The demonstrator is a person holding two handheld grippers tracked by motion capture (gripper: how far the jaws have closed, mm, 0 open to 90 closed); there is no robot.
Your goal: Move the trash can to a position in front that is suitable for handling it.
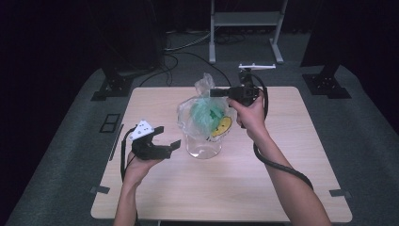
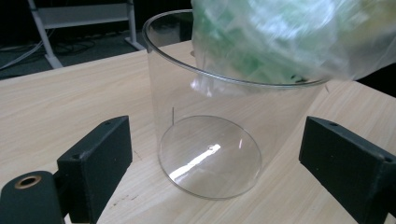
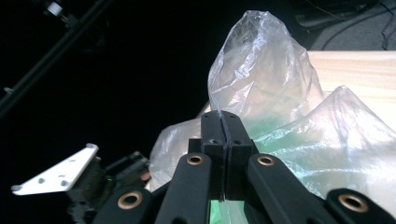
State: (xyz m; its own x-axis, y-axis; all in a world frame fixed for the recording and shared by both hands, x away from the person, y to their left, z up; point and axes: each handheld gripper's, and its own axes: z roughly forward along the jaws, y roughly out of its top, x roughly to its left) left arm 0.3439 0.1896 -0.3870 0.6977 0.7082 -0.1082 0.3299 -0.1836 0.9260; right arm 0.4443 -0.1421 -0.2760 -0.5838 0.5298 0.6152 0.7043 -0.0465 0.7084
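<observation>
At the middle of the pale wooden worktop (image 1: pixel 282 188) stood a clear glass jar (image 1: pixel 203 146), upright and open-topped, with a clear plastic bag (image 1: pixel 203 115) bulging over and partly into its mouth. The bag held something green, and a yellow shape showed through its right side; what these contents were I could not tell.

The right gripper (image 1: pixel 220 92) was held high, beside the bag's upper right, its jaws pressed together on a thin fold of the plastic near the bag's top. In the right gripper view the film ran straight up out of the closed jaws (image 3: pixel 223 140) to a loose peak, which suggests the grip was taken there so that the weight hung below and the bag could be steered over the jar.

The left gripper (image 1: pixel 165 137) rested low and to the left of the jar, apart from it, its jaws spread wide and holding nothing. In the left gripper view both black jaws framed the jar, one on each side with worktop between them and the glass. I judged it was placed so to close on the jar and steady it, since a light, tall glass might tip or slide when a bag is pushed in. The bag was blurred in that view, so it was probably moving.
</observation>
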